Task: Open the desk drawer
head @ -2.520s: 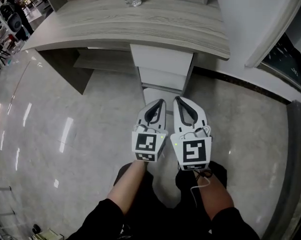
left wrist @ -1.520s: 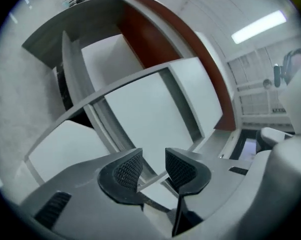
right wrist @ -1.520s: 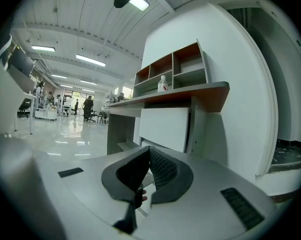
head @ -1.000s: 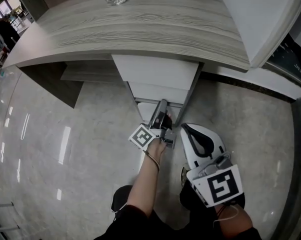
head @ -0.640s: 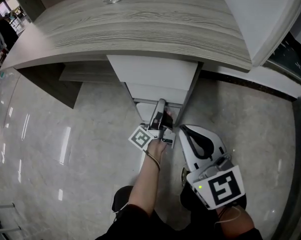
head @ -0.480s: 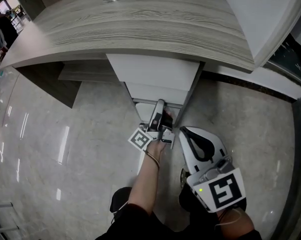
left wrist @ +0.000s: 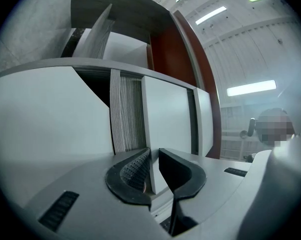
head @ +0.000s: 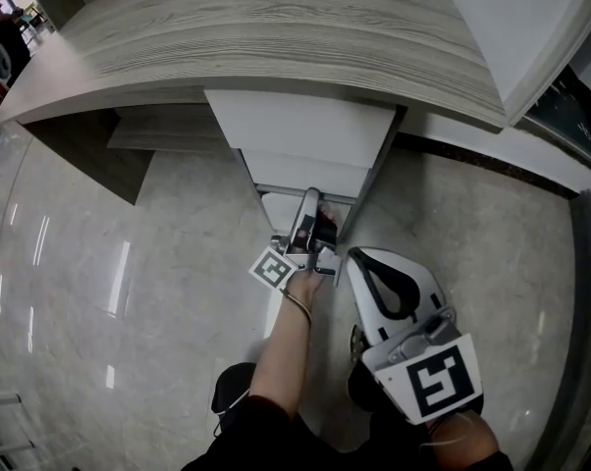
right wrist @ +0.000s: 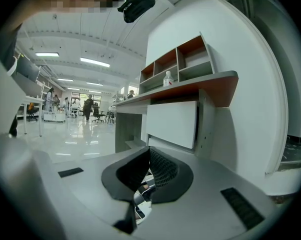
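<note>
Left gripper view puts the jaws of your left hand-held gripper (left wrist: 154,156) narrowly apart, with the white edge of the drawer (left wrist: 165,119) front standing between them. They have just been closing, and the pads look to be against that edge on both sides. Your right hand-held gripper (right wrist: 149,170) is closed tight on nothing and hangs idle just beside the left one, low over the floor (head: 99,292).

Step in hand, as I judge it: you are securing the grip on the drawer, and the pull is not yet made. In the head view the left hand-held gripper is at the lowest of the white fronts under the desk (head: 276,37), and no gap into that drawer shows.

The next move calls for a firm clamp first. Then draw straight toward yourself along the runners, without lifting or twisting, since a thin edge could slip from the pads. Keep your right hand-held gripper out of the drawer's path.

Containers:
- **Drawer:** it shows no interior, so its contents cannot be told. The fronts above it look shut.
- **Bottle:** a clear bottle (right wrist: 167,79) stands on the desk. I cannot tell at this size what it holds.
- **Shelf unit:** behind the bottle, the shelf unit (right wrist: 175,64) has open compartments in which I make out nothing.
</note>
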`<state>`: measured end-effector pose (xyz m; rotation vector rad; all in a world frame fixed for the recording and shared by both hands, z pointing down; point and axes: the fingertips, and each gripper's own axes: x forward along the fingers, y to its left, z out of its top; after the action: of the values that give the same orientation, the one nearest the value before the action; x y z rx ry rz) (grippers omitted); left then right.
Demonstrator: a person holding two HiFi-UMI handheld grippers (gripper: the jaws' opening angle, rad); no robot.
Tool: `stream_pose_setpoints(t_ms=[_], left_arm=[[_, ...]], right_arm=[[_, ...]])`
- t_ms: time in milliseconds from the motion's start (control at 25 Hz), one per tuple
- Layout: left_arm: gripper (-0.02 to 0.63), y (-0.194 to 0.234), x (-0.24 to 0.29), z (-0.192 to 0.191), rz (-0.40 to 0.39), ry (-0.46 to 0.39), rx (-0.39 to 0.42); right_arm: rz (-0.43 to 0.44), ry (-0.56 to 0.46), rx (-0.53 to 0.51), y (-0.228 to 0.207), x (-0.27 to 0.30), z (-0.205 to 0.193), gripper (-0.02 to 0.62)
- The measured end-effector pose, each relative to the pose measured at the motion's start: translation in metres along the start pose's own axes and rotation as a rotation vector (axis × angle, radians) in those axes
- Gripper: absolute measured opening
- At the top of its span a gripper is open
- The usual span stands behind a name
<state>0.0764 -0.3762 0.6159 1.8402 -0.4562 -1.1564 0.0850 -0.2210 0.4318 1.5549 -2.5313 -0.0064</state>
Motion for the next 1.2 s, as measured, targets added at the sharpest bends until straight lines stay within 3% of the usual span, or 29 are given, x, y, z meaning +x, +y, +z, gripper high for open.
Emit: stream_pose_setpoints(t_ms=[1200], left_arm=[[0.017,-0.03,-0.061,-0.007,0.008,0.054,0.028]], right_arm=[[0.03,0.005,-0.05,0.05,-0.004,0.004,0.006]])
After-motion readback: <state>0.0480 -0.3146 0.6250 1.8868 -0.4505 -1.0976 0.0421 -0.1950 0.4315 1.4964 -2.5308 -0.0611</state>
